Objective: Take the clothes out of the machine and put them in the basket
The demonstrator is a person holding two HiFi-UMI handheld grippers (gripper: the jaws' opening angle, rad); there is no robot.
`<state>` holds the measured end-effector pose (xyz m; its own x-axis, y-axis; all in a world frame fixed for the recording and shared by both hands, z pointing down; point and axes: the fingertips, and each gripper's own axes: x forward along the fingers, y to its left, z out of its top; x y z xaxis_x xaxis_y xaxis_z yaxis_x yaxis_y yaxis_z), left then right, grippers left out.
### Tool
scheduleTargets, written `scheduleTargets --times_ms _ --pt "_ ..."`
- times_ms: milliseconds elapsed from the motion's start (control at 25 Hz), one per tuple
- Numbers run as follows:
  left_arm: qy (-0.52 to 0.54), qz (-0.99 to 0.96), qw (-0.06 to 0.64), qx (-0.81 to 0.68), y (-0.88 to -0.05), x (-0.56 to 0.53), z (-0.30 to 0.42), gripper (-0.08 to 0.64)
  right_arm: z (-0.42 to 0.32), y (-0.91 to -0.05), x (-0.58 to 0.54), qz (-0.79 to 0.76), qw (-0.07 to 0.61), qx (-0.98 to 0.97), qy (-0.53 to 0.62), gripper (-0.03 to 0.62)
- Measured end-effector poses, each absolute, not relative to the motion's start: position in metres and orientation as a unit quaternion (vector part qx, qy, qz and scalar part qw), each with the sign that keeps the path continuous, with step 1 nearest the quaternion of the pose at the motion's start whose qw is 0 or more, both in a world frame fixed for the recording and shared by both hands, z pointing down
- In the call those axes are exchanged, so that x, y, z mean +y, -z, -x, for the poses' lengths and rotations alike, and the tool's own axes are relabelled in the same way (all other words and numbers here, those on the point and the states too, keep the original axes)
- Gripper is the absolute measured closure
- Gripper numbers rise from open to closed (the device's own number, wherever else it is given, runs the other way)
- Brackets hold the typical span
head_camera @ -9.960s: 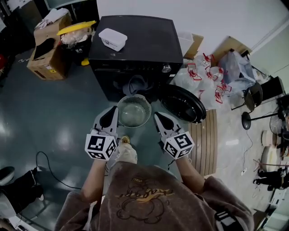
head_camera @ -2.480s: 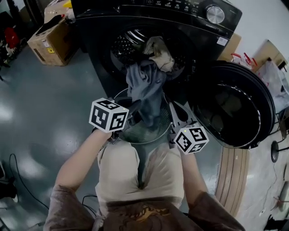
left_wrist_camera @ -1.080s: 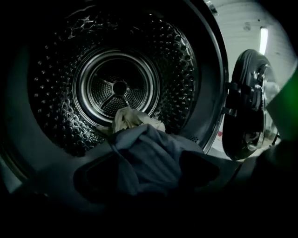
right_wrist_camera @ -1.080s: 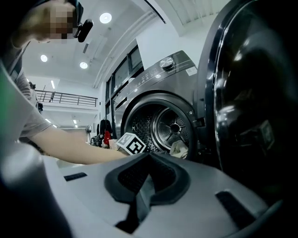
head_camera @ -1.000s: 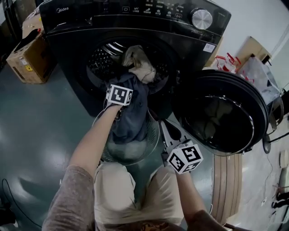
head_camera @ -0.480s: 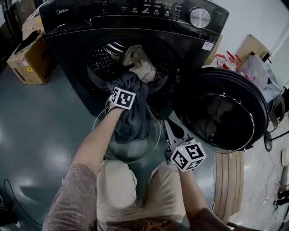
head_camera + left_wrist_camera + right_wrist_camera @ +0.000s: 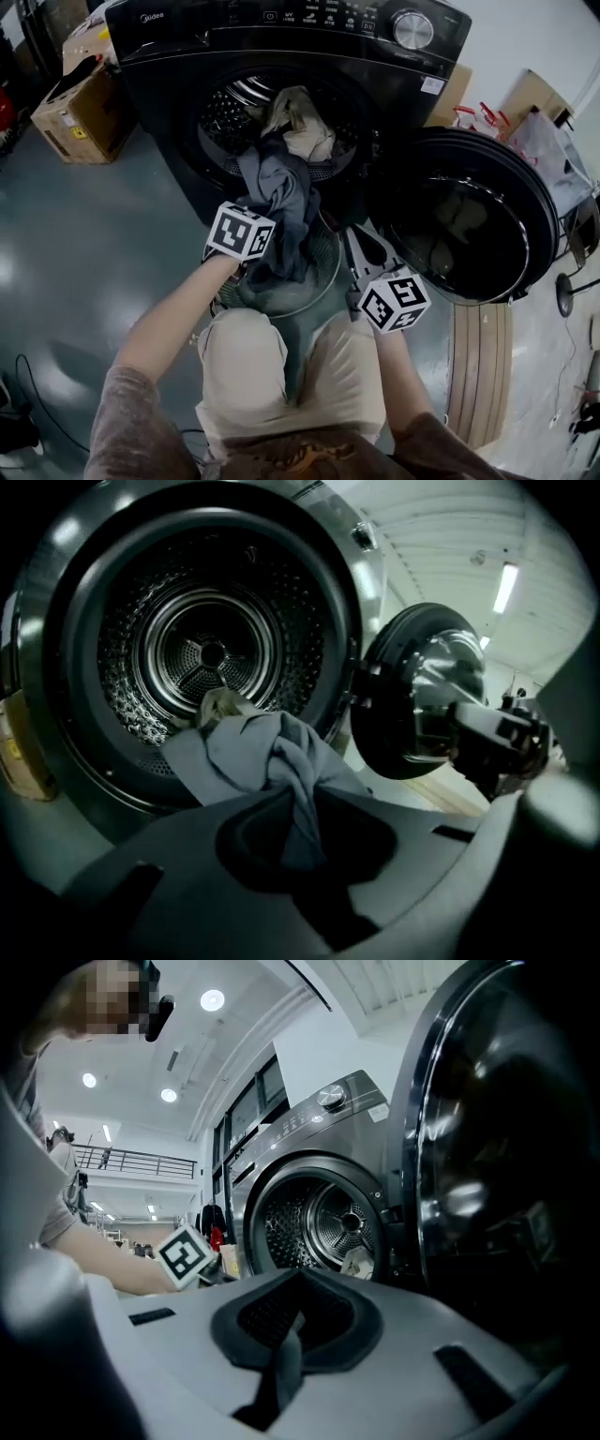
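Observation:
A black front-loading washing machine (image 7: 309, 28) stands with its round door (image 7: 469, 216) swung open to the right. A grey-blue garment (image 7: 281, 202) hangs from the drum mouth down into a round mesh basket (image 7: 323, 281) on the floor. Deeper in the drum lies a beige garment (image 7: 298, 127). My left gripper (image 7: 261, 258) sits over the basket, its jaws closing and pinching a fold of the grey-blue garment (image 7: 272, 757). My right gripper (image 7: 356, 236) rests shut beside the basket's right rim, with nothing in it.
A cardboard box (image 7: 80, 103) stands left of the machine. A wooden pallet (image 7: 478, 366) lies on the floor at the right, below the open door. The person's knees are just behind the basket. In the right gripper view the door (image 7: 506, 1147) fills the right side.
My left gripper closed on the grey-blue garment at the drum mouth and drew back toward the basket, pulling the cloth with it. The right gripper stayed put.

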<state>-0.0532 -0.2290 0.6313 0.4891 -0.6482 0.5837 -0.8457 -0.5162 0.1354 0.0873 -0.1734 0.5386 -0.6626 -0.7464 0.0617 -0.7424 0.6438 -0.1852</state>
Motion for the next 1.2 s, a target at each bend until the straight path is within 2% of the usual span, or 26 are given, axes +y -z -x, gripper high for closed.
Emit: scheduleTargets --times_ms 200,400,560,920,1200 --pt "-0.253 -0.862 0.194 -0.393 -0.612 -0.162 0.038 0.511 -0.075 -0.538 -0.171 0.394 0.014 0.914 0.097 0.595" --pt "-0.253 -0.860 0.193 -0.398 -0.604 -0.145 0.044 0.495 -0.064 -0.541 -0.168 0.382 0.016 0.919 0.101 0.595" --pt "-0.232 -0.845 0.192 -0.443 -0.599 -0.151 0.062 0.325 -0.059 -0.542 -0.166 0.377 0.017 0.920 0.104 0.595" --pt "-0.195 -0.840 0.179 -0.473 -0.595 -0.176 0.070 0.292 -0.064 -0.541 -0.164 0.388 0.020 0.915 0.106 0.595" --pt "-0.193 -0.831 0.158 -0.498 -0.610 -0.239 0.079 0.277 -0.066 -0.542 -0.161 0.397 0.013 0.912 0.103 0.595"
